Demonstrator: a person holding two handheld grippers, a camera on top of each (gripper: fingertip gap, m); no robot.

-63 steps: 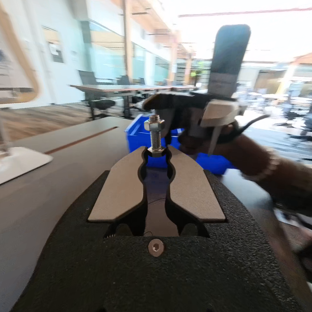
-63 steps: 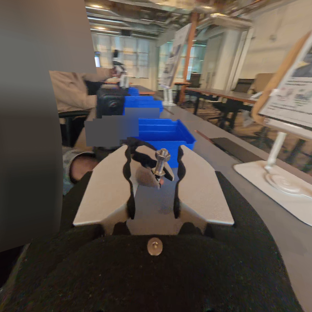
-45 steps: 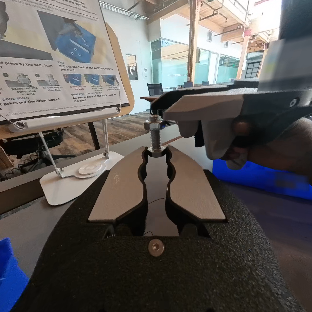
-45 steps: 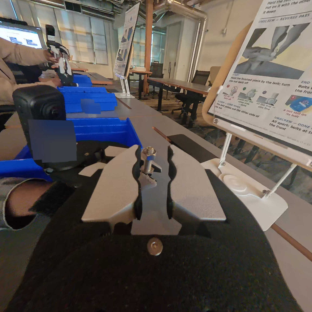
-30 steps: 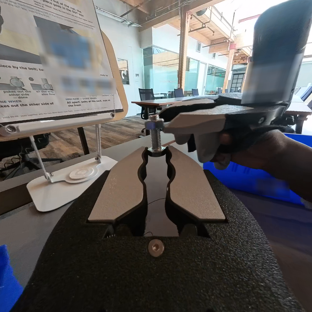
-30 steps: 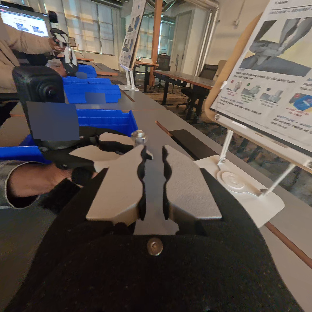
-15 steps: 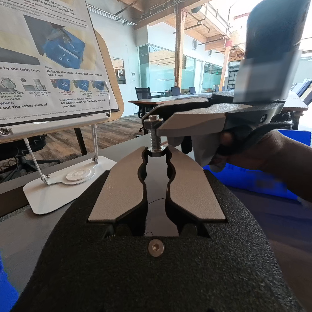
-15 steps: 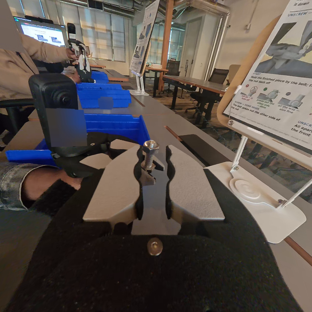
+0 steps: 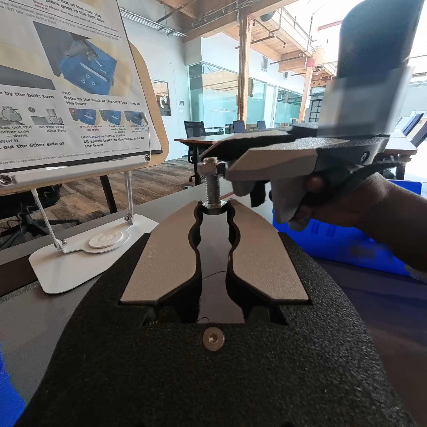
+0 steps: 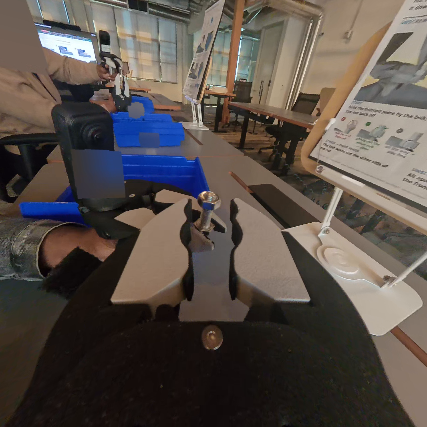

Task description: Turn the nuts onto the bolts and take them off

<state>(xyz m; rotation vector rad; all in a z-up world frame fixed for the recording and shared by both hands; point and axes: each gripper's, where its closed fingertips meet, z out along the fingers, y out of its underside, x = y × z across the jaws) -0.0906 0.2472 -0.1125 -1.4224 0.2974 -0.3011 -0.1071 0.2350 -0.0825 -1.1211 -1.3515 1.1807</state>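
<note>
A silver bolt (image 9: 213, 189) stands upright with its head pinched between my left gripper's (image 9: 213, 206) tips. A hex nut (image 9: 211, 167) sits near the top of its thread. My right gripper (image 9: 217, 165) reaches in from the right at nut height. In the right wrist view the nut (image 10: 209, 201) lies between the right gripper's (image 10: 210, 203) tips, with a small gap on each side, so the jaws stand open around it. The left gripper (image 10: 204, 231) shows there from the left, holding the bolt (image 10: 205, 218) by its head.
An instruction board on a white stand (image 9: 87, 249) is at the left, and it is at the right in the right wrist view (image 10: 346, 265). A blue bin (image 9: 346, 245) sits behind the grippers (image 10: 161, 168). More blue bins (image 10: 147, 136) and another person's arm (image 10: 69, 69) are farther back. The grippers are tip to tip, or close to it.
The right gripper was nearly shut beside the nut a second ago. It has since shifted so the nut sits between its tips, and its jaws have widened slightly. The left gripper keeps hold of the bolt.
</note>
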